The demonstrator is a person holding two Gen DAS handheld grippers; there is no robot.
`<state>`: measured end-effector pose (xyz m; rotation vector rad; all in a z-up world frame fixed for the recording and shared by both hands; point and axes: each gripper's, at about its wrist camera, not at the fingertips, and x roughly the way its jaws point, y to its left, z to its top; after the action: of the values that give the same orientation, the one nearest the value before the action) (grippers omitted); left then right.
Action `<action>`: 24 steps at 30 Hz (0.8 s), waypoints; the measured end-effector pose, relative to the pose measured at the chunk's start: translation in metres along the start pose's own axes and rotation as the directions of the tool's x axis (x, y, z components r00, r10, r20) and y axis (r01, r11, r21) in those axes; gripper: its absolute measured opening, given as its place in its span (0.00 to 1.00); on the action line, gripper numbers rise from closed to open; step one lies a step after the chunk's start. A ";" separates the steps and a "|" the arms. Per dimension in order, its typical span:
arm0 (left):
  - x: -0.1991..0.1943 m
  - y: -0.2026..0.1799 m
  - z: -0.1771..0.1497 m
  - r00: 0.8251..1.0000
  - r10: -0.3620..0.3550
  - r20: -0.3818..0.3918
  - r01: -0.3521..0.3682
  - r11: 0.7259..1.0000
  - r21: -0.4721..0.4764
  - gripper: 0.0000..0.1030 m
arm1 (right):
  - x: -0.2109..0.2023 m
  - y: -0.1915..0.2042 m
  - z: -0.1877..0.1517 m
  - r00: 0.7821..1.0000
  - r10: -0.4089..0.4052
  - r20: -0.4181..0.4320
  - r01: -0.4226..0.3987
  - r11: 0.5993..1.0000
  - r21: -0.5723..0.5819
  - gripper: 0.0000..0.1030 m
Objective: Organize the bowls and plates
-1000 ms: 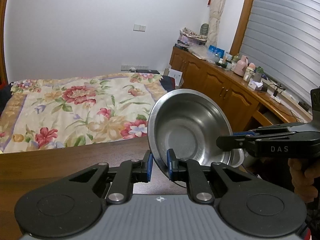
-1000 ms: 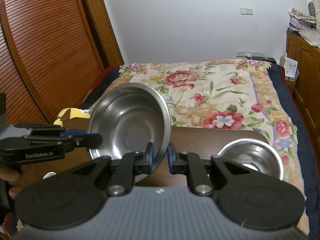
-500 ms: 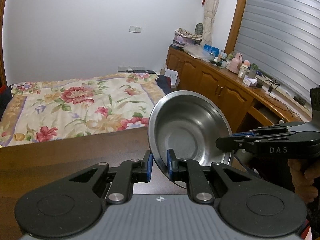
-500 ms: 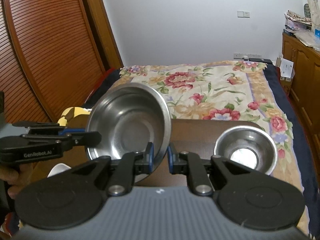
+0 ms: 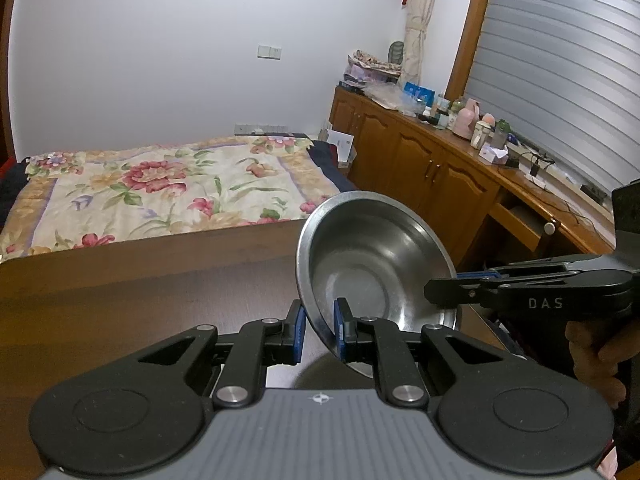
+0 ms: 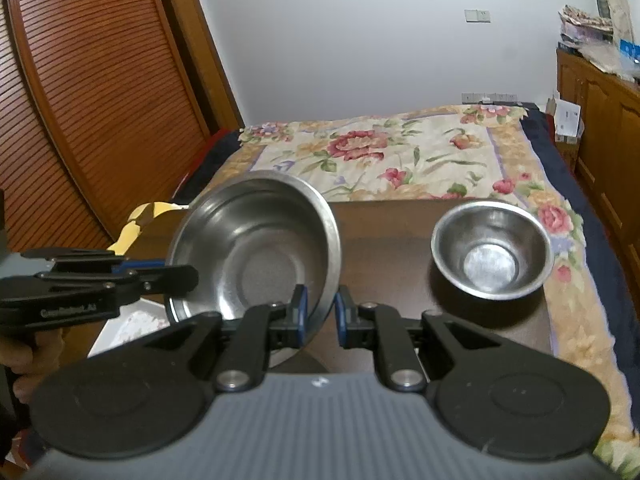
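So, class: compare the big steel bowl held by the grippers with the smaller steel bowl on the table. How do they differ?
The big bowl is wider; the smaller bowl is narrower.
The big bowl is tilted and off the table; the smaller bowl sits upright on it.
The big bowl's rim is clamped by the left gripper and right gripper; the smaller bowl is untouched.
Both are empty, shiny steel.

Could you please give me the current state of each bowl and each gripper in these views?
large steel bowl: empty, tilted, held off the table by its rim on two sides.
small steel bowl: empty, upright on the table.
left gripper: shut on the large bowl's rim.
right gripper: shut on the opposite rim.
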<state>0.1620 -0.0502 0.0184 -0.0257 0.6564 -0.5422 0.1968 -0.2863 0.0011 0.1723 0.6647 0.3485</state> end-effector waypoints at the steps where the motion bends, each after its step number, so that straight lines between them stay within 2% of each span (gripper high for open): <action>1: -0.002 0.000 -0.003 1.000 -0.001 0.000 0.001 1.000 -0.006 0.16 | -0.002 0.000 -0.003 1.000 0.006 0.002 -0.006 1.000 0.004 0.16; 12: -0.011 -0.009 -0.035 0.999 -0.026 -0.039 0.025 0.999 -0.029 0.16 | -0.017 0.004 -0.030 0.999 0.034 -0.025 -0.034 0.999 0.009 0.16; 24: -0.023 -0.014 -0.055 0.997 -0.015 -0.070 0.014 1.000 -0.008 0.17 | -0.026 0.010 -0.050 0.998 0.055 -0.039 -0.055 0.998 -0.006 0.16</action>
<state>0.1077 -0.0433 -0.0093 -0.0190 0.7267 -0.5566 0.1441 -0.2846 -0.0201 0.1779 0.6985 0.4080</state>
